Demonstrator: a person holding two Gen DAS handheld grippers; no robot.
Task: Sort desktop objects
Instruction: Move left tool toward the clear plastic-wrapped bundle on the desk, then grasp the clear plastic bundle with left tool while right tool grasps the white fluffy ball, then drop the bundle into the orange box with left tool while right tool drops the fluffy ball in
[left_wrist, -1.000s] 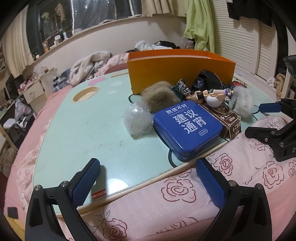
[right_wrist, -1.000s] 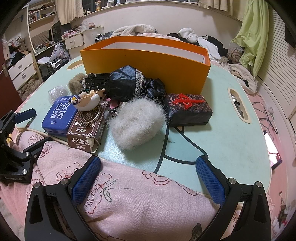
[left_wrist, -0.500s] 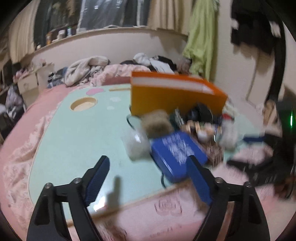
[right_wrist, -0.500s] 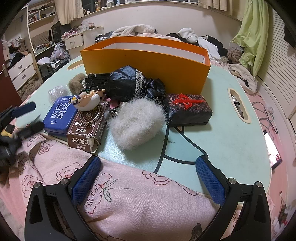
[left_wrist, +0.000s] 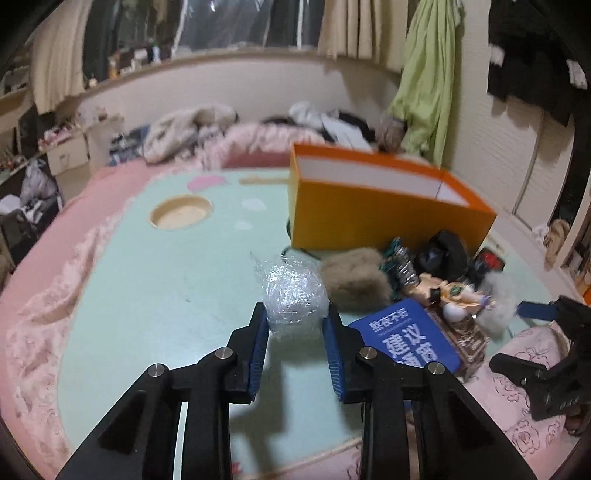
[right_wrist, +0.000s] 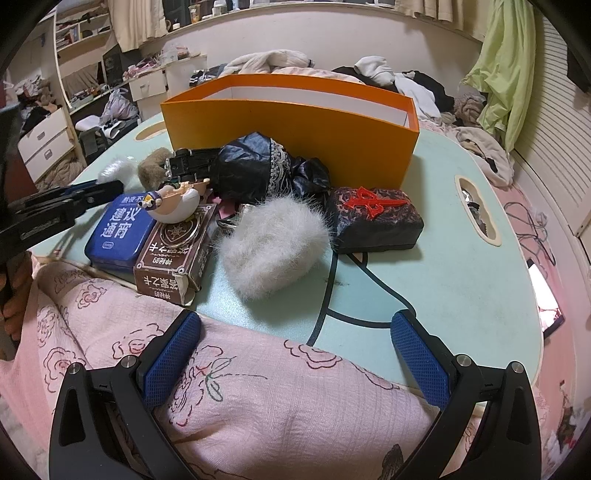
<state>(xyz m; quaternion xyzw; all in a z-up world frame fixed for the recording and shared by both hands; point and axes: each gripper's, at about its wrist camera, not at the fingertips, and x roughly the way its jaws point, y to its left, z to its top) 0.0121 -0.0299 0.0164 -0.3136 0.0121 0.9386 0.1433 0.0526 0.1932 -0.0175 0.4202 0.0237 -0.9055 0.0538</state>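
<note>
My left gripper (left_wrist: 294, 320) is shut on a crumpled ball of clear plastic wrap (left_wrist: 293, 291), which rests on the mint table (left_wrist: 166, 280). To its right lie a brown fur ball (left_wrist: 356, 278), a blue tin (left_wrist: 406, 338) and a small figurine (left_wrist: 454, 295). An open orange box (left_wrist: 384, 212) stands behind them. My right gripper (right_wrist: 295, 341) is open and empty over the pink quilt (right_wrist: 258, 398), in front of a white fur ball (right_wrist: 271, 245), a brown carton (right_wrist: 177, 251) and a dark block with a red mark (right_wrist: 375, 218).
A black bundle of fabric (right_wrist: 258, 168) and a black clip-like object (right_wrist: 188, 160) lie against the orange box (right_wrist: 295, 125). The table has cut-out holes at the left (left_wrist: 181, 214) and right (right_wrist: 476, 210). Clothes are piled on the bed behind.
My left gripper has moved forward over the table and closed from wide open onto the plastic wrap ball. My right gripper has not moved.
</note>
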